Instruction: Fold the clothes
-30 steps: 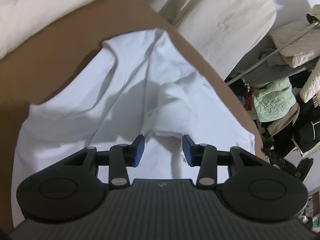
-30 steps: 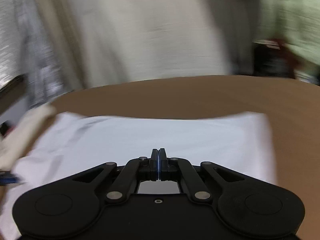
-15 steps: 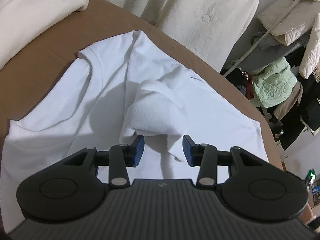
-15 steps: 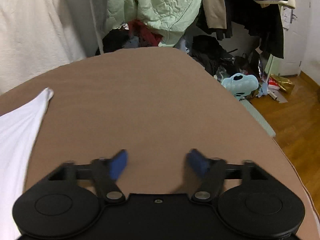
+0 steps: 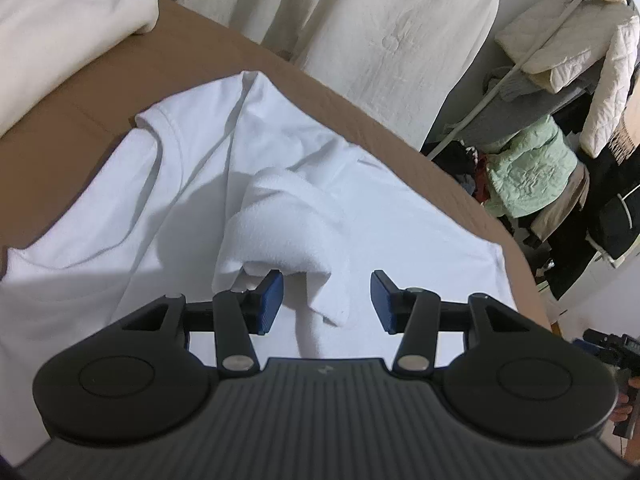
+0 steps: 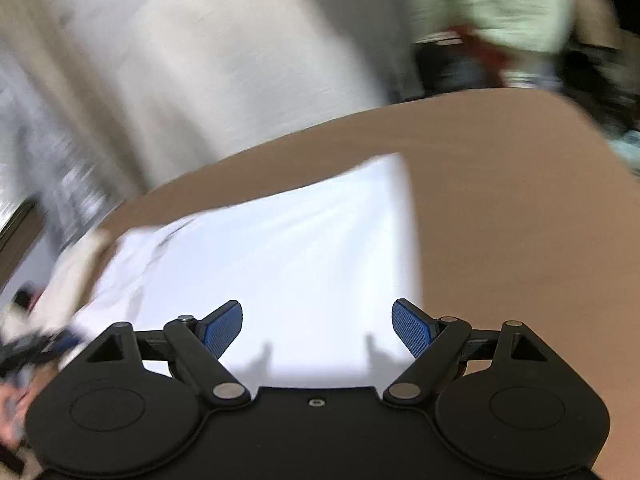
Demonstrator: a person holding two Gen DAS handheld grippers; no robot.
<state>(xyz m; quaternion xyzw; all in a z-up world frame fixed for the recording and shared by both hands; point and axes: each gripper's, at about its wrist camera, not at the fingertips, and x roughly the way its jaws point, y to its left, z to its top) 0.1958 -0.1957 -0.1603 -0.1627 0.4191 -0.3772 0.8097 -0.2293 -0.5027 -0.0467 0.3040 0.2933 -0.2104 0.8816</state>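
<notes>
A white T-shirt (image 5: 132,208) lies spread on the brown table (image 5: 224,52), with a bunched fold of its cloth (image 5: 280,236) raised in the middle. My left gripper (image 5: 326,300) hovers open just above that fold, nothing between its blue pads. In the blurred right wrist view, the same white T-shirt (image 6: 280,256) lies flat, its hem edge to the right. My right gripper (image 6: 318,328) stands wide open over the near part of the cloth, holding nothing.
A cream garment (image 5: 60,32) lies on the table at the far left. A pale cloth-covered piece (image 5: 380,28) stands behind the table. A rack with jackets (image 5: 560,92) and a green quilted coat (image 5: 528,172) crowd the right. A hand (image 5: 624,404) shows at the right edge.
My right gripper went from shut to wide open and swung right then back over the shirt. My left gripper, open throughout, drew back, bringing more of the shirt into view.
</notes>
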